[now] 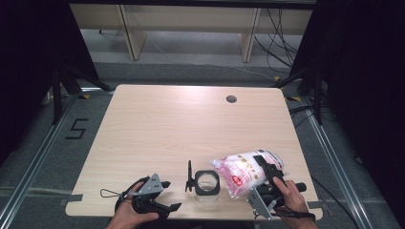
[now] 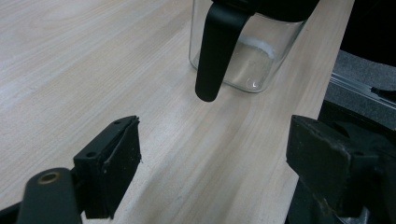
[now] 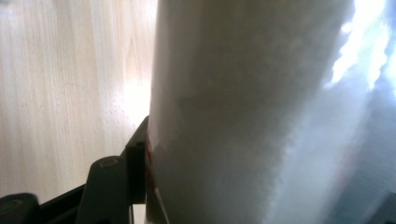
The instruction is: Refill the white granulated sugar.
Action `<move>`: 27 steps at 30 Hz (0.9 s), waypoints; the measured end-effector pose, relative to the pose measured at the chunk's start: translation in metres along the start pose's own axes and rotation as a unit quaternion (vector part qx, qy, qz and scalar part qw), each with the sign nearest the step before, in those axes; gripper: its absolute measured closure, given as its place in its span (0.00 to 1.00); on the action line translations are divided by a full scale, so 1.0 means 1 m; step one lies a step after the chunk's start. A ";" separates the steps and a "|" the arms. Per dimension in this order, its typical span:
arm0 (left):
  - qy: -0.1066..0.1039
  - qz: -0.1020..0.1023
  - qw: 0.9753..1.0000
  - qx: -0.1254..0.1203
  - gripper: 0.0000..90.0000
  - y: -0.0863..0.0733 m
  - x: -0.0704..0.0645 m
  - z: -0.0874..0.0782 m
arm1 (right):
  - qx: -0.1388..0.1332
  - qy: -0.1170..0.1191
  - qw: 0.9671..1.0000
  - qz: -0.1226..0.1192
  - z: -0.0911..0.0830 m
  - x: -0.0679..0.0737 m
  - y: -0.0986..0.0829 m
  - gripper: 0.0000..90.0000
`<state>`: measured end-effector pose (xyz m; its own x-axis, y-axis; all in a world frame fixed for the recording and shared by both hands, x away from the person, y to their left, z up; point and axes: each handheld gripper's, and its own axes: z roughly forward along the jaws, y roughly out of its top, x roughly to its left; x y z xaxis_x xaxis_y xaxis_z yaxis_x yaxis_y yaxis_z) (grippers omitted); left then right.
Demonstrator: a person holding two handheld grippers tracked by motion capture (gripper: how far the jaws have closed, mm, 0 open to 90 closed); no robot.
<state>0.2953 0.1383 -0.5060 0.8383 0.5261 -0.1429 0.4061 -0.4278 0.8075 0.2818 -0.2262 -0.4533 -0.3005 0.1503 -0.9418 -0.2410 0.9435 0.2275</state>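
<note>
Pale wooden table (image 1: pixel 157 129) carries a clear glass jar with black rim (image 1: pixel 207 184); right gripper (image 1: pixel 268 172) jaws clamp a white-pink plastic bag (image 1: pixel 241 172), left gripper (image 1: pixel 165 195) jaws gape empty.

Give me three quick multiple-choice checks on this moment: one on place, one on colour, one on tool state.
1. Where is the glass jar?
A. far table corner
B. near edge, between the two tools
C. on the floor

2. What colour is the jar's handle?
A. black
B. red
C. white

3. What is the right tool doing?
A. lying open on the table
B. gripping the jar
C. shut on the white bag

Key: 1 B, the high view shows it between the left tool and the right one; 2 A, the left gripper view shows it black; 3 C, the bag sits pressed between its jaws.
</note>
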 end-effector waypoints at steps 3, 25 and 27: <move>0.005 0.011 1.000 0.009 0.19 0.000 0.002 -0.001 | 0.000 -0.013 0.999 -0.042 -0.002 0.000 0.003 0.46; 0.004 0.009 1.000 0.007 0.19 0.001 0.001 0.000 | 0.005 0.002 0.990 -0.140 -0.008 0.005 0.010 0.47; 0.005 0.012 1.000 0.010 0.19 0.001 0.001 0.000 | 0.003 0.003 0.991 -0.135 -0.009 0.007 0.009 0.47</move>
<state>0.2964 0.1387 -0.5056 0.8449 0.5218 -0.1179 0.3925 -0.4549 0.7994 0.2693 -0.2188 -0.4557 -0.2322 -0.1093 -0.9665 -0.3070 0.9511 -0.0338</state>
